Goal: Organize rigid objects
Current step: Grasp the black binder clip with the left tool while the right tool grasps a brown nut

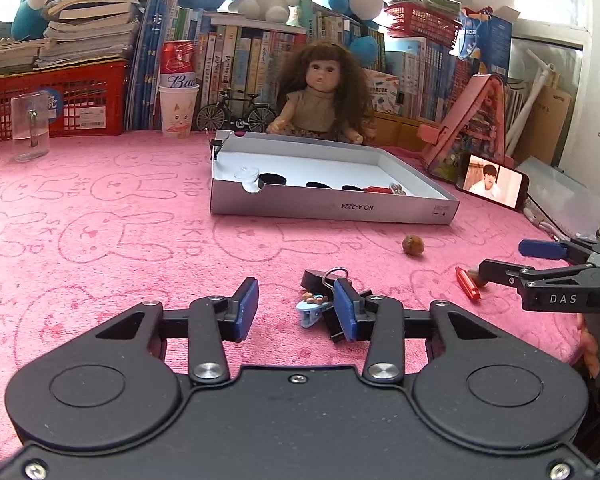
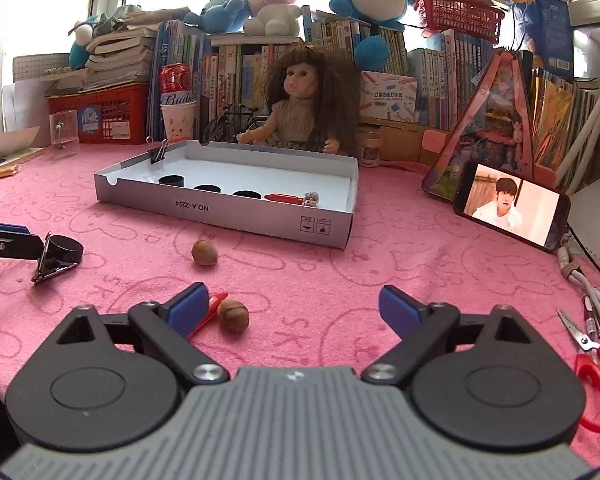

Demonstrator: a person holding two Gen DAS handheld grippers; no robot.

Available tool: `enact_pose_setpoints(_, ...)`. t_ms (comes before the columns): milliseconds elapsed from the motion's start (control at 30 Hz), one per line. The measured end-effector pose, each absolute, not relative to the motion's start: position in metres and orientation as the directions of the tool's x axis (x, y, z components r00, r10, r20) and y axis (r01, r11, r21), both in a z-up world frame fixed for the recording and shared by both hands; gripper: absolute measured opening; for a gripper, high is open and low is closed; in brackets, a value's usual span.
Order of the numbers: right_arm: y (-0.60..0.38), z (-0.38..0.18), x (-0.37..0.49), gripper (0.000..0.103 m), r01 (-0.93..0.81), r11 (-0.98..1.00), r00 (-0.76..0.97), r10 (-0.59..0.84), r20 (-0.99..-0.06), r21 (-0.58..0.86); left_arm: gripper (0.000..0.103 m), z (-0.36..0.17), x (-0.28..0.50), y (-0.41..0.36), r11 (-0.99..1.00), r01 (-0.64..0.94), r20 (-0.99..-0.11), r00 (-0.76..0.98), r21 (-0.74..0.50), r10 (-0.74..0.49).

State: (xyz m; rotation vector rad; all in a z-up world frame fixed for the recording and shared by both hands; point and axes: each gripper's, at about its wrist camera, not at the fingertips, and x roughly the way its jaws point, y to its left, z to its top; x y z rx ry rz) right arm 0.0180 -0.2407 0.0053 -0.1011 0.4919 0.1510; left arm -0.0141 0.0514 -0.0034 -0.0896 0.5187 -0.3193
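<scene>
A shallow white box (image 1: 332,208) (image 2: 228,216) lies on the pink cloth and holds several black caps, a red clip and a small charm. My left gripper (image 1: 296,310) is open and empty; a blue clip (image 1: 310,312), a black cap (image 1: 314,279) and a binder clip (image 1: 336,274) lie just by its right finger. My right gripper (image 2: 294,308) is open and empty, low over the cloth; it also shows in the left wrist view (image 1: 500,260). A red clip (image 2: 216,304) (image 1: 468,283) and a nut (image 2: 233,315) lie by its left finger. Another nut (image 2: 205,253) (image 1: 413,245) lies nearer the box.
A doll (image 1: 320,96), a toy bicycle (image 1: 236,114), books and plush toys line the back. A phone (image 2: 510,208) leans at right, near cables and red scissors (image 2: 592,364). A clear stand (image 1: 30,126) and a cup (image 1: 178,110) stand at back left.
</scene>
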Motion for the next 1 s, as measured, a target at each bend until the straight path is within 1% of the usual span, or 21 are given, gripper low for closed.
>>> enact_pose_setpoints(100, -0.240, 0.003, 0.018, 0.082, -0.174, 0.983, 0.862, 0.123, -0.491, -0.060, 0.039, -0.003, -0.016, 0.051, 0.942, 0.288, -0.471, 0.815, -0.175, -0.337)
enact_pose_setpoints(133, -0.240, 0.003, 0.018, 0.081, -0.179, 0.982, 0.859, 0.128, -0.495, -0.056, 0.039, -0.002, -0.017, 0.050, 0.936, 0.301, -0.468, 0.810, -0.184, -0.353)
enact_pose_setpoints(200, -0.238, 0.001, 0.018, 0.074, -0.190, 0.980, 0.853, 0.138, -0.503, -0.052, 0.039, -0.001, -0.020, 0.049, 0.920, 0.331, -0.461, 0.797, -0.209, -0.391)
enact_pose_setpoints(233, -0.237, 0.001, 0.018, 0.072, -0.199, 0.979, 0.849, 0.146, -0.507, -0.052, 0.039, 0.000, -0.022, 0.046, 0.914, 0.344, -0.459, 0.790, -0.216, -0.406)
enact_pose_setpoints(300, -0.233, 0.000, 0.017, 0.064, -0.217, 0.975, 0.842, 0.159, -0.516, -0.055, 0.039, 0.000, -0.027, 0.038, 0.907, 0.366, -0.461, 0.781, -0.210, -0.422)
enact_pose_setpoints(400, -0.227, -0.002, 0.017, 0.055, -0.239, 0.969, 0.835, 0.170, -0.523, -0.067, 0.040, -0.003, -0.031, 0.025, 0.903, 0.385, -0.461, 0.777, -0.190, -0.428)
enact_pose_setpoints(433, -0.225, -0.002, 0.016, 0.054, -0.241, 0.968, 0.837, 0.171, -0.520, -0.069, 0.041, -0.005, -0.033, 0.021, 0.907, 0.380, -0.460, 0.782, -0.183, -0.421)
enact_pose_setpoints(533, -0.224, -0.002, 0.016, 0.052, -0.238, 0.970, 0.838, 0.175, -0.517, -0.057, 0.043, -0.010, -0.033, 0.012, 0.916, 0.360, -0.464, 0.790, -0.178, -0.401)
enact_pose_setpoints(700, -0.223, -0.005, 0.016, 0.053, -0.229, 0.972, 0.843, 0.169, -0.510, -0.056, 0.043, -0.016, -0.032, 0.004, 0.933, 0.319, -0.479, 0.801, -0.166, -0.359)
enact_pose_setpoints(767, -0.222, -0.006, 0.014, 0.053, -0.220, 0.974, 0.848, 0.163, -0.505, -0.054, 0.046, -0.018, -0.034, 0.001, 0.936, 0.318, -0.469, 0.810, -0.150, -0.351)
enact_pose_setpoints(833, -0.222, -0.007, 0.014, 0.055, -0.208, 0.977, 0.851, 0.154, -0.503, -0.052, 0.047, -0.019, -0.035, -0.003, 0.942, 0.312, -0.466, 0.819, -0.125, -0.334)
enact_pose_setpoints(867, -0.222, -0.007, 0.014, 0.061, -0.201, 0.978, 0.851, 0.151, -0.503, -0.048, 0.047, -0.020, -0.036, -0.006, 0.946, 0.305, -0.466, 0.825, -0.111, -0.321)
enact_pose_setpoints(900, -0.222, -0.007, 0.015, 0.063, -0.198, 0.979, 0.850, 0.149, -0.505, -0.044, 0.047, -0.021, -0.036, -0.008, 0.949, 0.301, -0.464, 0.830, -0.097, -0.310)
enact_pose_setpoints(1000, -0.223, -0.007, 0.015, 0.063, -0.196, 0.980, 0.848, 0.149, -0.508, -0.041, 0.047, -0.022, -0.036, -0.014, 0.955, 0.291, -0.463, 0.840, -0.059, -0.285)
